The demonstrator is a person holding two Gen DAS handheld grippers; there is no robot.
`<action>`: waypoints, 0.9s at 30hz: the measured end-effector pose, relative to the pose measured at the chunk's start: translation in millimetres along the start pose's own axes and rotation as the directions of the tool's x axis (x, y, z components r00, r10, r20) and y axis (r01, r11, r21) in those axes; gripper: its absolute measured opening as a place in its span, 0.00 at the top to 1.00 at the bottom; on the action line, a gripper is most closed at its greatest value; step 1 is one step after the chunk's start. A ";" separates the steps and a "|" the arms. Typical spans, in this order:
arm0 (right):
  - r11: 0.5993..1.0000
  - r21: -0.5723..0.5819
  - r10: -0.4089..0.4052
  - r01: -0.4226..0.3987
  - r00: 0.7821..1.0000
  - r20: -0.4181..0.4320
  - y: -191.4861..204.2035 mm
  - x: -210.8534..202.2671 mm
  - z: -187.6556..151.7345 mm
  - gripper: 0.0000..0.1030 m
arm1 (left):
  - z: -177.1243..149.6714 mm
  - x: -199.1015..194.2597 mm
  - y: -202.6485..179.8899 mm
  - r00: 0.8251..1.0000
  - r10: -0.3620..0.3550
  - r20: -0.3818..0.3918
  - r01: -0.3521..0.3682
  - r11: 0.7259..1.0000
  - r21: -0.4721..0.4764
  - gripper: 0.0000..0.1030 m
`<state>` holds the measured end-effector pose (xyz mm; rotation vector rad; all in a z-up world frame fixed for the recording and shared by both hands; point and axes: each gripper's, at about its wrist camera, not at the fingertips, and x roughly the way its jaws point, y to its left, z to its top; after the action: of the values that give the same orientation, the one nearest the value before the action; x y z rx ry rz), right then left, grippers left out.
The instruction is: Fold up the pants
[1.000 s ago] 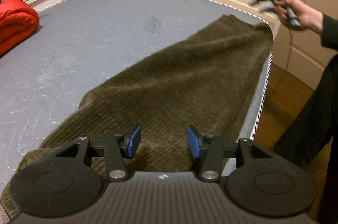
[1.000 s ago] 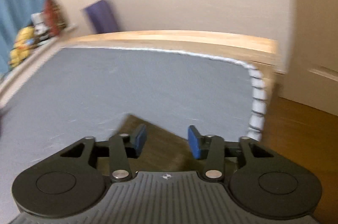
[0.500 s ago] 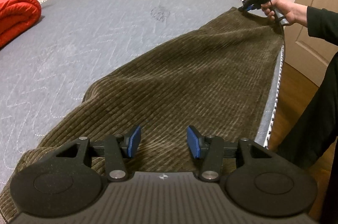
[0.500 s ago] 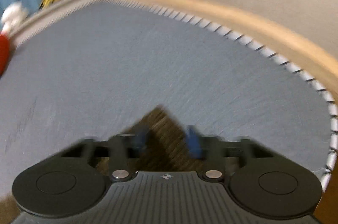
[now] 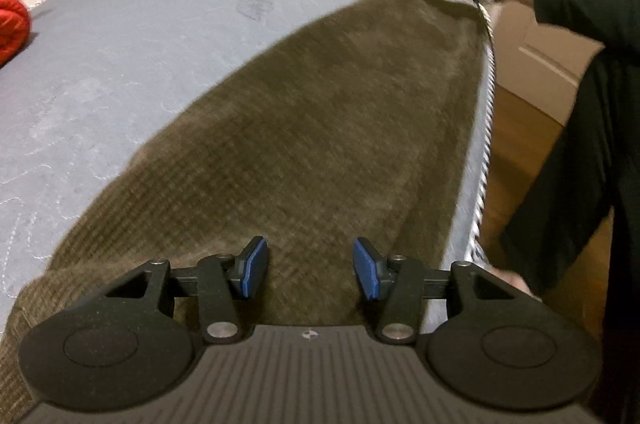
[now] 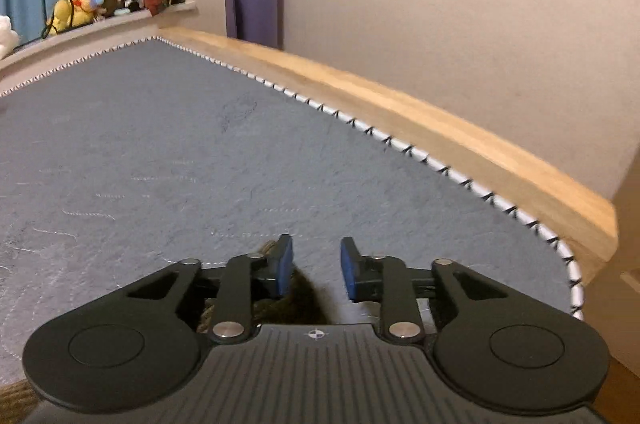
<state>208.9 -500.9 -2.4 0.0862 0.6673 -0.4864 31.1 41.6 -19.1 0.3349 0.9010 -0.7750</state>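
The big grey quilted mattress [image 5: 132, 36] with its white-stitched edge is carrying the olive-brown corduroy pants [image 5: 320, 128], which are lying stretched along its right edge, from the near corner to the far right corner. A strip of the pants is running very near this edge, so I judge that a careless pull is risking to slide the cloth down to the wooden floor [image 5: 516, 176].

The left tongs [image 5: 306, 272] are hanging open above the near end of the pants, gripping nothing. The right tongs [image 6: 316, 266] are also standing open at the far corner of the cloth, with the fabric below and not pinched. If one side is closing before the other, the fold is probably coming out crooked; a shallow bite is likely slipping off the thick cloth.
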 end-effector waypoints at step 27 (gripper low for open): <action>0.811 0.585 0.280 -0.028 0.896 -0.346 -120.9 -65.3 -87.7 0.86 | -40.6 -16.9 -26.6 0.977 0.201 -0.063 -0.187 0.965 0.184 0.94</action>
<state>58.7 -561.2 -22.1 0.8346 0.9096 -0.4965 -17.9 54.0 -28.3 0.6068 0.8621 -0.6643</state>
